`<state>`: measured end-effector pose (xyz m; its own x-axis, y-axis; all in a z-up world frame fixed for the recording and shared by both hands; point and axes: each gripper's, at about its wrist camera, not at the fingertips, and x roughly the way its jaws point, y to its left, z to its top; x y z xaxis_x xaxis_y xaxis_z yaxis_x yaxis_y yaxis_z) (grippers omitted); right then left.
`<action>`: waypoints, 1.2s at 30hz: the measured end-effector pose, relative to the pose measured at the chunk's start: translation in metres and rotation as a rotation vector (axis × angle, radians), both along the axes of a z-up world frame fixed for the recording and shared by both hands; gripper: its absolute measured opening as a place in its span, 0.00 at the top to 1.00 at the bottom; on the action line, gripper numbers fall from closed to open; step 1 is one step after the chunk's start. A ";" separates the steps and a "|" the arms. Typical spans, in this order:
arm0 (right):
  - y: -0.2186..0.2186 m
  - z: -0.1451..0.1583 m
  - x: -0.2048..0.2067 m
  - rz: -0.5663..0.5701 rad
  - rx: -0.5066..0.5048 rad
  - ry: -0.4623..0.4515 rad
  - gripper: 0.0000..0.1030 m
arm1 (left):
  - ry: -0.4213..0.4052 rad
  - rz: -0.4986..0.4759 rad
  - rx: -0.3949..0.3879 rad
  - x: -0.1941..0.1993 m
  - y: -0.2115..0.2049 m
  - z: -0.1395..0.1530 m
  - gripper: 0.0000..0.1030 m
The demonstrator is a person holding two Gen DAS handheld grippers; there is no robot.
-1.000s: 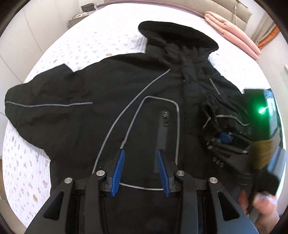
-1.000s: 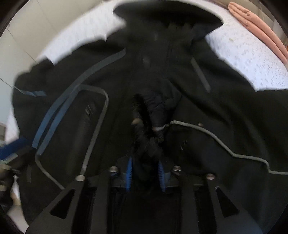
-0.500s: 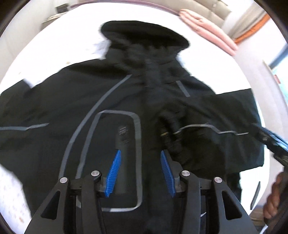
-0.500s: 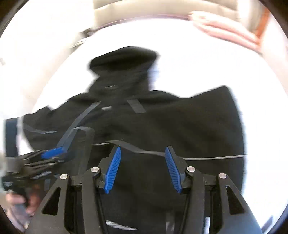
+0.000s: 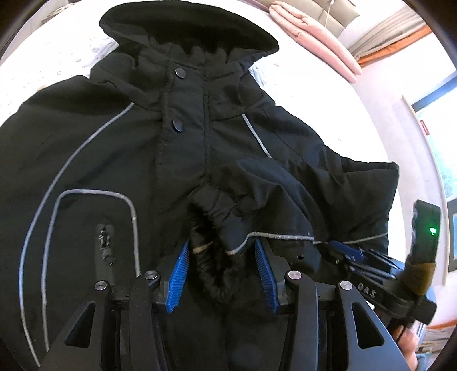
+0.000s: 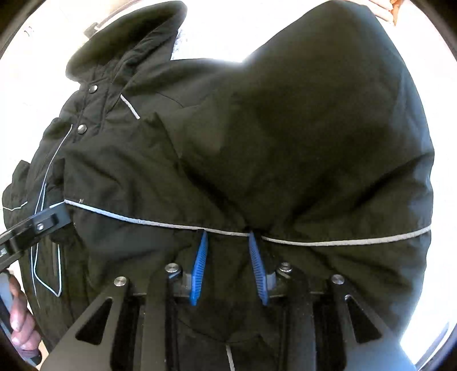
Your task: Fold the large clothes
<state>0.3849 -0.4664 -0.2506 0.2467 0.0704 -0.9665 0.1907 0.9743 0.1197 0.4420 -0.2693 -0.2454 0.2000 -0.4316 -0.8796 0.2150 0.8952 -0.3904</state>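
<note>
- A black jacket [image 5: 142, 159] lies front side up on a bed [image 5: 42, 65], its hood [image 5: 185, 25] at the far end from both grippers.
- One sleeve [image 5: 285, 199] is folded across the jacket's front, and its fur-lined cuff [image 5: 211, 256] sits right between the left gripper's blue fingers [image 5: 178, 274].
- The left gripper [image 5: 221, 274] points steeply down with its jaws partly open; the cuff fills the gap, but the pads do not seem to press on it.
- The right gripper [image 6: 228, 265] shows just to the right of the left one, over the folded sleeve.
- In its own view the right gripper's jaws are closing, with sleeve cloth and a grey piping line [image 6: 342, 242] at the fingertips; whether the pads already pinch the cloth cannot be told.
- A zipped chest pocket [image 5: 104, 242] lies to the left of the left gripper.
- Pink pillows [image 5: 314, 40] lie at the far right of the bed, beyond the hood.
</note>
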 end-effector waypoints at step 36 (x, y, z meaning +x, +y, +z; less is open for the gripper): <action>0.100 -0.001 0.026 0.080 -0.185 0.050 0.42 | -0.048 0.289 0.205 -0.009 0.227 0.027 0.44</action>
